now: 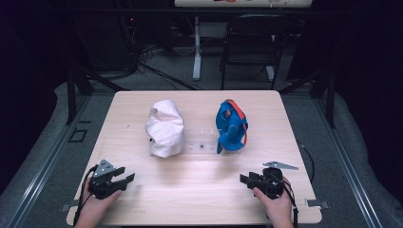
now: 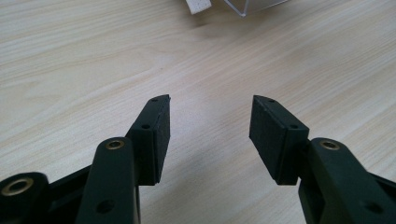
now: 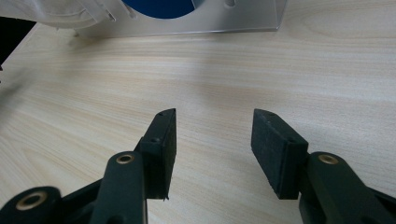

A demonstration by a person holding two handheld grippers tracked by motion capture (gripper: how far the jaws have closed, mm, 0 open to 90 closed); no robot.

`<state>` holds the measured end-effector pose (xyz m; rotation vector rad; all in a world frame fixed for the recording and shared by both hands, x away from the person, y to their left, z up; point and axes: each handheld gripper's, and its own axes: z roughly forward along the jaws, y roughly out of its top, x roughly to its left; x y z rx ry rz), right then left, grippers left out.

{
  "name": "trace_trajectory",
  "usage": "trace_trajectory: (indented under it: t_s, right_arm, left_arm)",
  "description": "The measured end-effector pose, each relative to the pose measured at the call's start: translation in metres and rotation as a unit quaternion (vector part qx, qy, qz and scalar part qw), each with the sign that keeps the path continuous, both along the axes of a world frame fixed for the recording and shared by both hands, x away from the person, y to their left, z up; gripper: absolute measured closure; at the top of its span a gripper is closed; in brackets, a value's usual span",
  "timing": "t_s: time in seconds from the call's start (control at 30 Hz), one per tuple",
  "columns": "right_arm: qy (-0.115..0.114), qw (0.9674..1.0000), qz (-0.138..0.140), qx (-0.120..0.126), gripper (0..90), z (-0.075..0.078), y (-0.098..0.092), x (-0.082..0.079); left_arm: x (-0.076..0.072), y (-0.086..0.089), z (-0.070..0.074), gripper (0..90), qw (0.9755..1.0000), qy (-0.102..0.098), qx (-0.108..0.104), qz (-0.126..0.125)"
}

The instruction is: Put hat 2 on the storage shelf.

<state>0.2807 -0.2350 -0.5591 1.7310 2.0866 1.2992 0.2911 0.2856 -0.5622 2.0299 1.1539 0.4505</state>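
Dark room, with a black folding chair [image 1: 254, 38] and a tangle of cables on the floor behind a light wooden table [image 1: 199, 194]. Out in the middle of the table there's a clear plastic stand [image 1: 202, 141] with a white cap [image 1: 165, 127] on its left end and a blue cap [image 1: 231, 127] with an orange strap on its right end. Both caps sit side by side, well apart from the person's hands.

The left gripper [image 1: 124, 176] rests near the front left corner, pointing in toward the middle of the table. In the left gripper view its jaws are spread wide with nothing but bare wood between them, and a corner of the stand and a bit of white cap peek in at the top.

The right gripper [image 1: 244, 179] sits near the front right edge, pointing left across the table. Its jaws are parted too, nothing gripped, just table between them. The right gripper view looks at the base of the stand, with the blue cap above it and the white cap off to the upper left.
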Motion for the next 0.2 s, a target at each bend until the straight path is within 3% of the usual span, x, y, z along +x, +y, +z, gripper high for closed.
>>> trace_trajectory:
  t_s: [0.2]
  right_arm:
    - [0.001, 1.0, -0.002, 0.0, 51.2, 0.0007, -0.0007, -0.0001]
  left_arm:
    - [-0.0001, -0.0023, 0.0008, 48.9, 1.0, -0.004, -0.002, -0.006]
